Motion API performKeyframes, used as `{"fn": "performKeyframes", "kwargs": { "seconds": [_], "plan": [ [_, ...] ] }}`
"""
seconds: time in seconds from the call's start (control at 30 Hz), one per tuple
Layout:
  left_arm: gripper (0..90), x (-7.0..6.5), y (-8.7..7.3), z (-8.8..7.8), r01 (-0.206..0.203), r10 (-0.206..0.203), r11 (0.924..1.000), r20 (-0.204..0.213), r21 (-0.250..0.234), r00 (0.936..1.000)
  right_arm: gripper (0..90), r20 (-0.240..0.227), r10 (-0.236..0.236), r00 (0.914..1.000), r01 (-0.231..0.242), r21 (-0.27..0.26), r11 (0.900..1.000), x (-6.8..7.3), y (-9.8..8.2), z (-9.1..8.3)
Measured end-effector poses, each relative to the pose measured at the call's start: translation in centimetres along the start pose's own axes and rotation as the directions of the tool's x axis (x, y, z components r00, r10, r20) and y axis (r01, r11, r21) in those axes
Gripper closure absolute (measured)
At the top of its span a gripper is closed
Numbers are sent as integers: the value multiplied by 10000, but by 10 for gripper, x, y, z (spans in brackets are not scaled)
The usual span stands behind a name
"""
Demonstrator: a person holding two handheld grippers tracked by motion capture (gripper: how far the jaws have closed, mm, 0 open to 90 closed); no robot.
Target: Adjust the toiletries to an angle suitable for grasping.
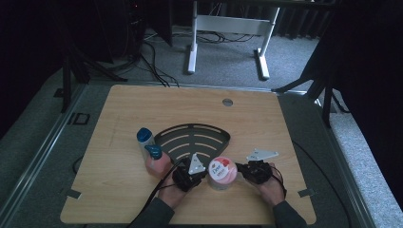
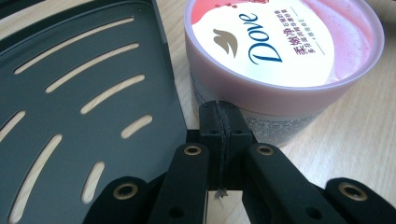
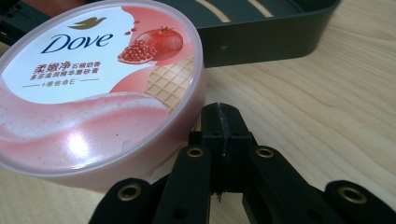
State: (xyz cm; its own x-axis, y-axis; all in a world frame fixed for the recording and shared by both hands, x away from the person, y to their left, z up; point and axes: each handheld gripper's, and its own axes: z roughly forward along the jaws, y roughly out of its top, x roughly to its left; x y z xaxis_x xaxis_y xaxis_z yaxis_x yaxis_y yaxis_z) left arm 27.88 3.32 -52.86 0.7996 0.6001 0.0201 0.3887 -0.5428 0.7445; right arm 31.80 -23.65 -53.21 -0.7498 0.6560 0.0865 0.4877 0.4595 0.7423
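- Dim room, grey carpet around a wooden table; white desk legs and cables on the floor behind it.
- High view: pink Dove tub stands on the table near the front edge, just in front of the dark slotted corner tray.
- High view: left gripper sits at the tub's left side, right gripper at its right side; tub is between the two. Each is held by a hand coming from the bottom edge.
- High view: pink bottle with blue cap and a clear bottle with blue cap stand left of the tray, close to the left hand; they look touching each other.
- Left gripper view: jaws pressed together, nothing between them; closed tips sit against the tub's side wall just under the lid rim.
- Left gripper view: tub upright at upper right, lid on, Dove logo readable; slotted tray lies flat to the left, its edge just beside the tub.
- Right gripper view: jaws pressed together, nothing pinched; tips lie right under the lid's overhang, contact with the tub wall hard to tell.
- Right gripper view: tub at the left, lid with pomegranate picture; tray wall behind it, bare wood to the right.
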Motion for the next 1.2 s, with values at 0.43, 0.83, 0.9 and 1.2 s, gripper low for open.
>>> {"fn": "performKeyframes", "kwargs": {
  "seconds": [0.43,0.83,0.9,1.2],
  "plan": [
    [877,2,-15,-16,-23,23,10000,-17,4,10000,900,-455,-321,9984,327,135,9994,16,5,7],
    [699,10,-22,-20,-252,253,9997,395,-14,9989,722,-689,-486,9964,509,325,9982,10,2,6],
    [659,12,-23,-21,-224,226,9997,584,-35,9980,682,-697,-412,9967,432,282,9987,8,1,4],
    [540,13,-27,-22,-225,238,9996,972,-146,9950,581,-1106,-831,9904,881,415,9952,4,-7,-4]
  ]
}}
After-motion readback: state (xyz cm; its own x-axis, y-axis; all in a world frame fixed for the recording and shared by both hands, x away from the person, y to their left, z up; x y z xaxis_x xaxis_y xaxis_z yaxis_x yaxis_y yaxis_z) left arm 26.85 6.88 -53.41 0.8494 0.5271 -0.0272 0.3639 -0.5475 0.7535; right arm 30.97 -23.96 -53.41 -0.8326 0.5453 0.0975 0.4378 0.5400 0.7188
